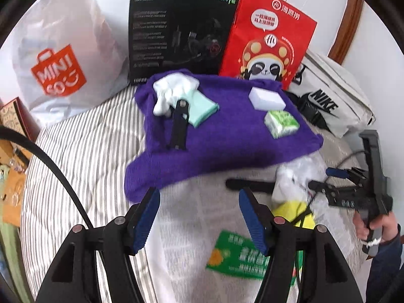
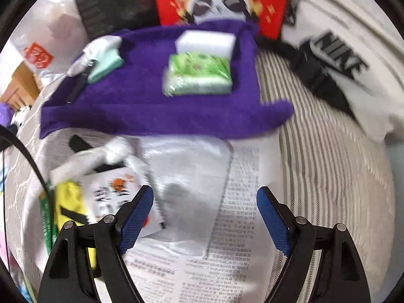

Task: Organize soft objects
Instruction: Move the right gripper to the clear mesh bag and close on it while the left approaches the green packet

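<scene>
A purple knitted cloth (image 1: 222, 139) lies on the striped bed (image 1: 83, 151); it also shows in the right wrist view (image 2: 141, 101). On it lie a white sponge block (image 1: 267, 97) (image 2: 205, 43), a green tissue pack (image 1: 281, 123) (image 2: 199, 74), a mint cloth (image 1: 202, 108) (image 2: 107, 63), a crumpled white cloth (image 1: 171, 88) and a black clip (image 1: 180, 126). My left gripper (image 1: 199, 204) is open and empty, just in front of the purple cloth. My right gripper (image 2: 205, 202) is open and empty over a white plastic bag (image 2: 192, 176); it shows from the side in the left wrist view (image 1: 338, 179).
At the back stand a white Miniso bag (image 1: 63, 58), a black box (image 1: 176, 30), a red paper bag (image 1: 267, 40) and a white Nike bag (image 1: 333, 96) (image 2: 348, 58). A white and yellow soft toy (image 1: 295, 189) (image 2: 75, 176) lies on printed plastic bags (image 1: 240, 255).
</scene>
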Available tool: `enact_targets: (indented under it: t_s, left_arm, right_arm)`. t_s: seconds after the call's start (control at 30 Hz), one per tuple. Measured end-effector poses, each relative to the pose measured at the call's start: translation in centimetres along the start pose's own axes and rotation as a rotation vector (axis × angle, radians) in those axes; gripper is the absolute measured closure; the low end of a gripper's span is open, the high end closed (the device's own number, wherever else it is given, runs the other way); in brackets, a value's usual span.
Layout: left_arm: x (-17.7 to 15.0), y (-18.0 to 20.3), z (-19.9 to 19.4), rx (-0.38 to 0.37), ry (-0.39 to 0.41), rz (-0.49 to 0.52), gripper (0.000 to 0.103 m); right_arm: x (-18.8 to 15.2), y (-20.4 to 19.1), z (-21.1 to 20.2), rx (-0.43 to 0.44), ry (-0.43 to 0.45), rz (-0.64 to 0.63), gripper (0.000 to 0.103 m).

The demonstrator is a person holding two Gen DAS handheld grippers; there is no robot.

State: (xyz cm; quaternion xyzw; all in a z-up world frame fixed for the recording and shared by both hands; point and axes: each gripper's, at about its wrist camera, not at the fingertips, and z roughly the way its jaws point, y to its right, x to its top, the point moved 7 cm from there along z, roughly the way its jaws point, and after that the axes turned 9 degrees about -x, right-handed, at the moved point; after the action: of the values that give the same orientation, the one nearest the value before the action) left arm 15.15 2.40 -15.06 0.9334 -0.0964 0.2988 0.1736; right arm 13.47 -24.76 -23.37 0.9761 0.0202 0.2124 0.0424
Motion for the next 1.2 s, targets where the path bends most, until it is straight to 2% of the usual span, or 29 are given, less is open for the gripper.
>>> enact_targets:
  t_s: [0.13, 0.33, 0.4, 0.47, 0.53, 0.6, 0.63, 0.7, 0.73, 0.87, 0.97, 1.2]
  left_arm:
    - [-1.9, -0.3, -0.3, 0.007, -0.021, -0.020, 0.040]
    - [-3.1, -1.2, -1.2, 0.025, -0.028, -0.043, 0.040]
    - [-3.4, -1.3, -1.4, 0.025, -0.028, -0.050, 0.040]
    - [-3.7, -1.4, -1.4, 0.024, -0.034, -0.055, 0.040]
    - [-4.1, -1.5, -1.4, 0.029, -0.038, -0.061, 0.040]
    - [-4.4, -1.5, -1.3, 0.026, -0.043, -0.065, 0.040]
    - [-4.7, -1.5, -1.2, 0.025, -0.048, -0.066, 0.040]
    - [-5.0, -1.5, -1.0, 0.025, -0.055, -0.066, 0.040]
    - [-5.3, -1.4, -0.9, 0.025, -0.060, -0.067, 0.040]
    - [-5.9, -1.2, -0.5, 0.012, -0.069, -0.076, 0.040]
    - [-6.3, -1.0, -0.5, 0.005, -0.067, -0.077, 0.040]
    - [-7.1, -1.2, -0.3, -0.004, -0.074, -0.083, 0.040]
  right_arm:
    - [0.6, -0.4, 1.0, -0.039, 0.031, -0.012, 0.020]
    - [1.1, -3.2, 1.2, -0.030, 0.054, -0.074, 0.019]
    - [1.2, -3.6, 1.5, -0.021, 0.059, -0.061, 0.011]
    - [1.2, -4.0, 1.5, -0.019, 0.087, -0.053, 0.012]
    - [1.0, -4.2, 1.4, -0.019, 0.106, -0.070, 0.018]
    - [0.9, -4.3, 0.9, -0.014, 0.121, -0.083, 0.044]
    - [0.8, -4.1, 0.6, -0.012, 0.121, -0.085, 0.052]
    - [0.6, -3.8, 0.2, 0.002, 0.114, -0.083, 0.088]
    - [0.5, -3.6, 0.2, 0.014, 0.109, -0.083, 0.093]
    - [-0.3, -3.0, -0.1, 0.051, 0.095, -0.077, 0.100]
    - [-1.1, -2.3, -0.7, 0.060, 0.089, -0.069, 0.101]
    - [-2.4, 0.9, -2.6, 0.014, 0.101, -0.024, 0.101]
